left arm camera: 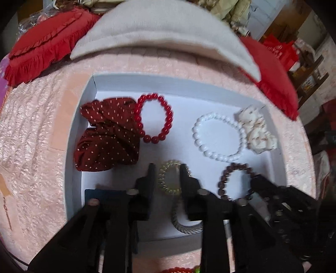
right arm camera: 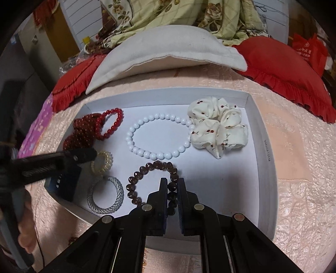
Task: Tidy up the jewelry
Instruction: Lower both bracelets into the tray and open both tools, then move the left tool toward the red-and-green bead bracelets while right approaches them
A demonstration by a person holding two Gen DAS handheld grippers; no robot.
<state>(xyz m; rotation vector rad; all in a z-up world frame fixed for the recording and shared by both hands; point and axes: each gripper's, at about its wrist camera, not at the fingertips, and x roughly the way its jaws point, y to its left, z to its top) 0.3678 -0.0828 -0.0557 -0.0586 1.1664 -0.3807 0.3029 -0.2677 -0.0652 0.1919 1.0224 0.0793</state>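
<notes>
A white tray (left arm camera: pixel 147 86) on the bed holds jewelry. In the left wrist view I see a dark red dotted scrunchie (left arm camera: pixel 107 134), a red bead bracelet (left arm camera: pixel 168 111), a white bead bracelet (left arm camera: pixel 197 136), a cream scrunchie (left arm camera: pixel 257 130), a yellow spiral hair tie (left arm camera: pixel 161 178), a grey woven ring (left arm camera: pixel 184 227) and a brown bead bracelet (left arm camera: pixel 222 180). My left gripper (left arm camera: pixel 167 171) is open, its fingers either side of the yellow spiral hair tie. My right gripper (right arm camera: pixel 172 184) is shut on the brown bead bracelet (right arm camera: pixel 155 166), which lies on the tray (right arm camera: pixel 260 147).
A grey pillow (right arm camera: pixel 168 50) and red frilled cushions (right arm camera: pixel 283 69) lie behind the tray on the pink bedspread (right arm camera: pixel 294 189). A dark blue box (right arm camera: pixel 67 182) sits in the tray's near left corner. A floral quilt (right arm camera: pixel 168 12) is heaped at the back.
</notes>
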